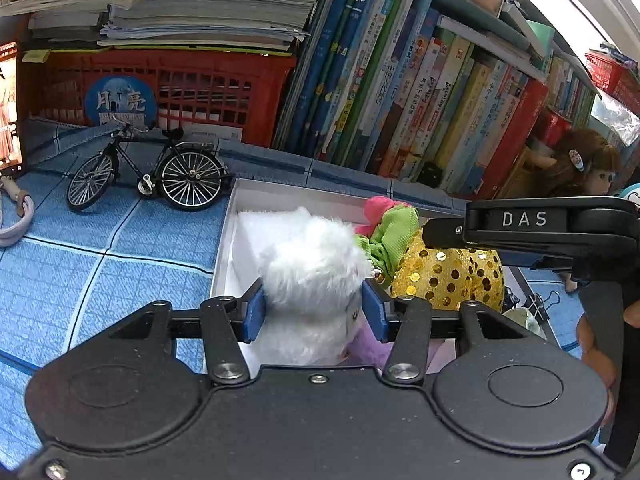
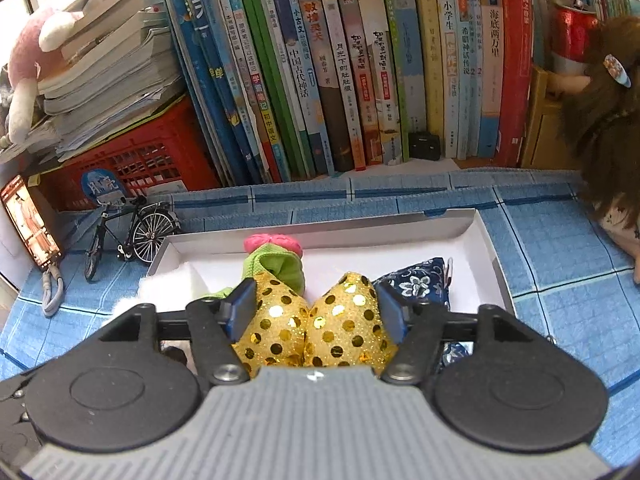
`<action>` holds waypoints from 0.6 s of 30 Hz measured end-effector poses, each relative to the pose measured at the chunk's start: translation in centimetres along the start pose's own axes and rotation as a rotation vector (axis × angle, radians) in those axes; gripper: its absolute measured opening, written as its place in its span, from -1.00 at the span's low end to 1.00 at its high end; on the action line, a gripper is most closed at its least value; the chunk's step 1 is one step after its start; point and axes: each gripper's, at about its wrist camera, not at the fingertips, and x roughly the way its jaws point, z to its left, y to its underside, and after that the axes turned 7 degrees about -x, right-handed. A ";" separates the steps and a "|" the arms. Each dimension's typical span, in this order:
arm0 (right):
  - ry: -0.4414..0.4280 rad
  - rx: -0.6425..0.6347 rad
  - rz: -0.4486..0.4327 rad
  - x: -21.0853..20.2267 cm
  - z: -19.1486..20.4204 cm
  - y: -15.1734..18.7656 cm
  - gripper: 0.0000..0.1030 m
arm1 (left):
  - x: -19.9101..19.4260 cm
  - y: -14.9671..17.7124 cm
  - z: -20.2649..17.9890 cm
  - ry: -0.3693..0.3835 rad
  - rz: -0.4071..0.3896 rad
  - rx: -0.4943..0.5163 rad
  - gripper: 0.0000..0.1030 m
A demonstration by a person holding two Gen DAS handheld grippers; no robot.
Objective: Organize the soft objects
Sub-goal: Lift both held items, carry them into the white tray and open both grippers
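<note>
A white open box [image 1: 230, 224] [image 2: 486, 240] lies on the blue tiled mat. My left gripper [image 1: 314, 312] is shut on a white fluffy plush [image 1: 312, 264] at the box's left end; a purple part shows beneath it. My right gripper [image 2: 316, 310] is shut on a gold sequin plush [image 2: 316, 328] [image 1: 452, 280] over the box's middle. A green and pink soft toy [image 2: 280, 260] [image 1: 388, 228] lies behind it, and a blue floral pouch [image 2: 416, 280] lies to its right in the box. The right gripper's body [image 1: 540, 232] shows in the left wrist view.
A model bicycle [image 1: 148, 172] [image 2: 124, 236] stands left of the box. A red crate [image 1: 168, 88] under stacked papers and a row of books [image 2: 360, 60] line the back. A doll [image 2: 612, 128] sits at the right, a phone [image 2: 32, 224] at the left.
</note>
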 end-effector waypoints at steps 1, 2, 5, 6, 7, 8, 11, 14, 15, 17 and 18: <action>-0.002 0.004 0.001 0.0 0.0 0.0 0.49 | 0.0 0.0 0.0 -0.001 -0.001 0.000 -0.08; -0.002 0.004 0.001 0.0 0.0 0.0 0.52 | 0.0 0.0 0.0 -0.002 -0.001 0.002 -0.08; -0.005 0.009 0.000 0.0 0.1 0.1 0.64 | -0.1 0.0 0.0 -0.004 -0.004 0.008 -0.05; -0.006 0.012 -0.003 -0.1 0.0 0.1 0.66 | -0.2 0.1 0.0 -0.007 -0.006 0.009 0.01; -0.008 0.017 -0.006 -0.2 0.0 0.1 0.68 | -0.3 0.1 0.0 -0.011 -0.009 0.008 0.07; -0.011 0.019 -0.008 -0.3 0.0 0.1 0.72 | -0.4 0.1 -0.1 -0.013 -0.013 0.006 0.10; -0.021 0.028 -0.016 -0.8 -0.2 0.2 0.75 | -0.8 0.1 -0.1 -0.016 -0.021 0.003 0.27; -0.027 0.027 -0.025 -1.4 -0.3 0.2 0.78 | -1.4 0.1 -0.3 -0.013 -0.027 0.013 0.35; -0.029 0.024 -0.029 -1.7 -0.2 0.3 0.79 | -1.6 0.1 -0.4 -0.012 -0.031 0.016 0.39; -0.035 0.023 -0.038 -2.2 -0.2 0.4 0.81 | -2.1 0.2 -0.5 -0.013 -0.040 0.022 0.43; -0.039 0.020 -0.044 -2.6 -0.2 0.5 0.81 | -2.4 0.1 -0.6 -0.012 -0.042 0.026 0.43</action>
